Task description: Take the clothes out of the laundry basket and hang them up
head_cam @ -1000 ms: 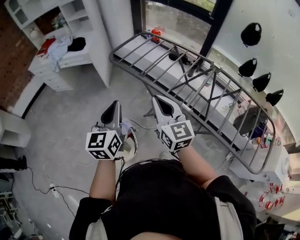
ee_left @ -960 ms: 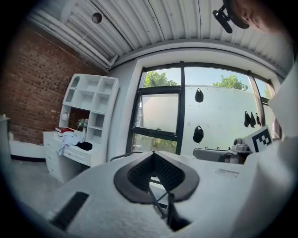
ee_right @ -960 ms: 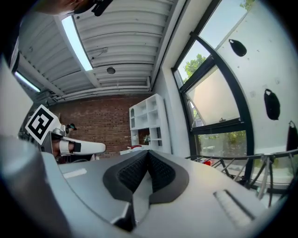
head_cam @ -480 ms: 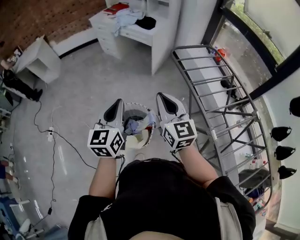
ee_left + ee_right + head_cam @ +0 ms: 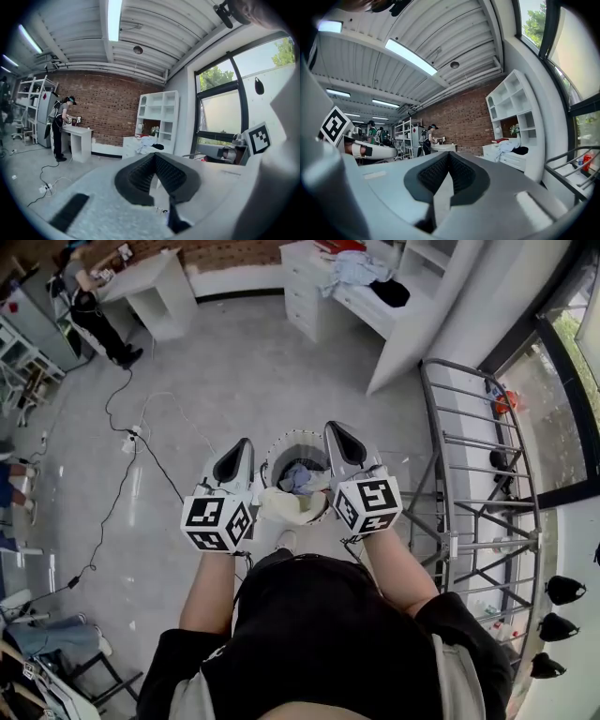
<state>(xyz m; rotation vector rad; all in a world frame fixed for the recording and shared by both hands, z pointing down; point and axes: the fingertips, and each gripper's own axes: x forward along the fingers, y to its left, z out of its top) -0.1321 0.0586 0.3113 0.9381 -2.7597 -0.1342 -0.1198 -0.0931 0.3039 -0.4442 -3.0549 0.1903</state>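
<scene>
Now both grippers are held level, side by side, with the basket (image 5: 298, 434) on the grey floor below and between them. Clothes (image 5: 300, 478) lie heaped inside it, a pale piece draped over the near rim. The left gripper (image 5: 238, 452) has its jaws pressed together with nothing between them, and the right gripper (image 5: 339, 436) is likewise closed and empty. A metal rack (image 5: 492, 540) stands just right of the basket, beside the window. Farther off, more garments lie on a white shelf unit (image 5: 403, 329), and a cable (image 5: 117, 486) trails across the floor at left.
</scene>
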